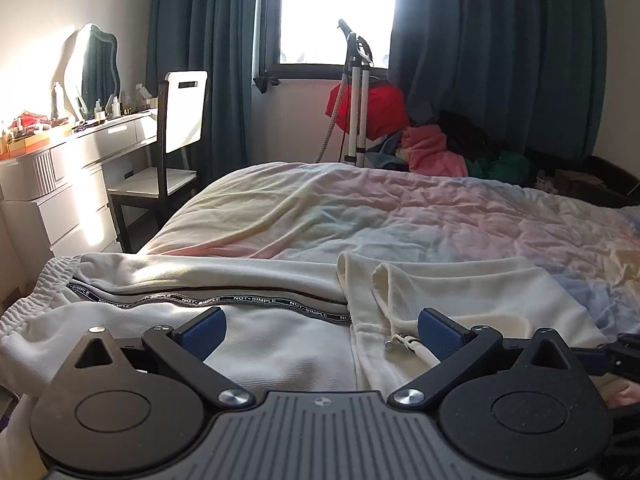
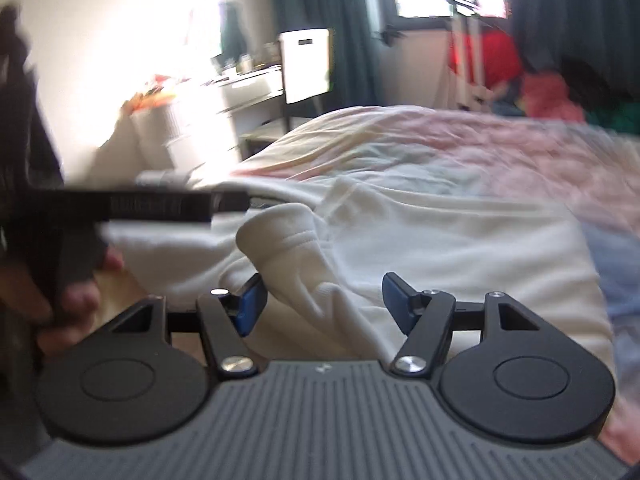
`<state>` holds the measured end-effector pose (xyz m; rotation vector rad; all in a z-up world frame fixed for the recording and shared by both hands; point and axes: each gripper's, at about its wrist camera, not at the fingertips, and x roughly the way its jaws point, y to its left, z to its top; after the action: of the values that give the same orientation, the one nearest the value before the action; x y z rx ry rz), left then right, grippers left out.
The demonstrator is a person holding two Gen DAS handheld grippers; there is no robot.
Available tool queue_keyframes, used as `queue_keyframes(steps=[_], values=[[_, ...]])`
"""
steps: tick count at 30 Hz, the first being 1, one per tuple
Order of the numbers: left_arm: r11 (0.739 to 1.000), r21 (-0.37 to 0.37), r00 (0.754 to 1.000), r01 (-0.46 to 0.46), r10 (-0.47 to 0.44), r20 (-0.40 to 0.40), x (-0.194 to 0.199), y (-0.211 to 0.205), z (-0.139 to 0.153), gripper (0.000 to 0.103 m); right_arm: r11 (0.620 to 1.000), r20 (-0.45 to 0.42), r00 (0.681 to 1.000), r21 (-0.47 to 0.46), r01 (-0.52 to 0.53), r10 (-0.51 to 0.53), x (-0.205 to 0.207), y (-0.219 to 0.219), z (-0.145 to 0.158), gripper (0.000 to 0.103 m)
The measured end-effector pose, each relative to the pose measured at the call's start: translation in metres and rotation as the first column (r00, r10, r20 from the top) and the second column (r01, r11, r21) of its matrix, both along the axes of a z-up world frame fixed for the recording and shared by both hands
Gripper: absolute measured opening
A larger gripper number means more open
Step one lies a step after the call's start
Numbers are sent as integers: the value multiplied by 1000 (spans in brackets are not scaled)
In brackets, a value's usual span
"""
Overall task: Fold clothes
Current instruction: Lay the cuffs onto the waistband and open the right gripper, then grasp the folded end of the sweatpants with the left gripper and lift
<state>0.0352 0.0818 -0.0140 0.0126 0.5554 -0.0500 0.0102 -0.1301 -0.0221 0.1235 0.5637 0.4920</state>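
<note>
Left wrist view: the left gripper [image 1: 322,330] hangs spread and empty over the white trousers [image 1: 192,300] on the bed [image 1: 400,208]. Right wrist view: the right gripper [image 2: 322,302] is apart around the trousers' raised cuff [image 2: 288,248], unclamped; it could flop and undo the fold.

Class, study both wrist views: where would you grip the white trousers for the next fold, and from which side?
Probably the gathered elastic waistband of the white trousers, at the garment's left end. It is thick and bunched, raised off the bed, so open jaws could slide over its edge from the left.
</note>
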Motion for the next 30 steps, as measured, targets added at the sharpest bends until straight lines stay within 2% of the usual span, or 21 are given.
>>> queue_keyframes(steps=[2, 5, 8, 11, 15, 18, 24, 26, 28, 30], values=[[1000, 6, 1000, 11, -11, -11, 2, -4, -4, 103, 999, 29, 999, 43, 33, -34, -4, -13, 9, 66], [1000, 7, 1000, 24, -24, -19, 5, -10, -9, 103, 991, 48, 990, 17, 130, -131, 5, -28, 10, 66], [999, 9, 998, 39, -39, -43, 9, -17, -16, 103, 969, -2, 970, -25, 244, -245, 25, -42, -2, 66], [997, 58, 996, 51, -46, -74, 13, -27, -28, 103, 940, -51, 940, -83, 332, -337, 41, -53, -19, 66], [991, 118, 990, 64, -47, -136, 21, -37, -47, 103, 903, -104, 903, -165, 397, -416, 56, -62, -44, 66], [991, 120, 981, 66, -43, -188, 28, -37, -58, 103, 903, -124, 902, -179, 389, -413, 57, -60, -52, 66], [1000, -6, 983, 17, -18, -184, 27, -14, -44, 103, 899, -105, 904, -205, 387, -414, 52, -55, -50, 66], [997, -59, 985, -43, 33, -168, 22, 3, -32, 103, 900, -110, 904, -199, 388, -414, 52, -56, -48, 66], [981, -123, 980, -147, 127, -156, 17, 30, -20, 103, 901, -113, 903, -194, 389, -415, 51, -57, -48, 66], [944, -201, 959, -262, 231, -166, 12, 62, -9, 103, 902, -107, 906, -196, 385, -410, 49, -57, -49, 66]])
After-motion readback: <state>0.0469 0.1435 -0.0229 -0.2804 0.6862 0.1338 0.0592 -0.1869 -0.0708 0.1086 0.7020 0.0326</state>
